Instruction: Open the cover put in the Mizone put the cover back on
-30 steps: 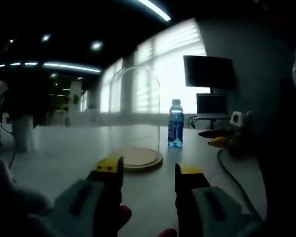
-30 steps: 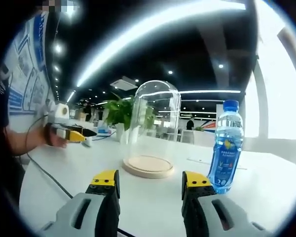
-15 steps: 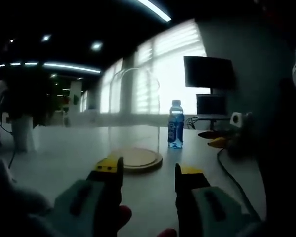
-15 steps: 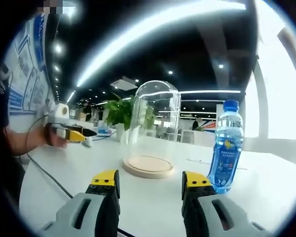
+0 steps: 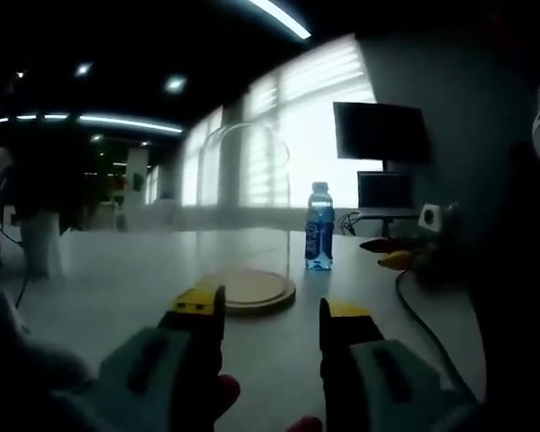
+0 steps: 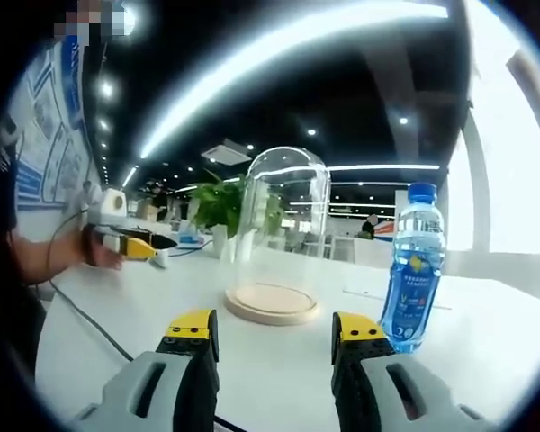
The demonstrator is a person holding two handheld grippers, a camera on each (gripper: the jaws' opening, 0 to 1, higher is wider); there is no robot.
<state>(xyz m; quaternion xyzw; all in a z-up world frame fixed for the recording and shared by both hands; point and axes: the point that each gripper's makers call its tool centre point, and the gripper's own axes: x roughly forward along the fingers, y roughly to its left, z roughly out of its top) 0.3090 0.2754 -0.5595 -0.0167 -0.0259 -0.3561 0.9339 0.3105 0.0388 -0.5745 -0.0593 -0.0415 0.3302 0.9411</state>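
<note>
Almost nothing is being changed across the last second: both views are being held nearly still, and the task is judged not yet begun, the cover not yet being lifted.

The wide white tabletop point(image 6: 522, 351) is being left largely open around the work, with broad bare room on every side of the base; in the left gripper view its far edge is being crowded by a dark monitor point(image 5: 380, 132) and a dark cable point(image 5: 423, 315) trailing along the right. The tall clear glass dome cover point(image 6: 283, 229) is being kept seated on its round pale wooden base point(image 6: 272, 303). The blue-labelled Mizone bottle with a blue cap point(image 6: 413, 267) is being left upright just beside the base, apart from it.

The right gripper point(image 6: 274, 326) is being held low in front of the base, jaws parted and holding nothing. The left gripper point(image 5: 263, 308) is likewise being held with jaws apart and empty, near the base but not touching it.
</note>
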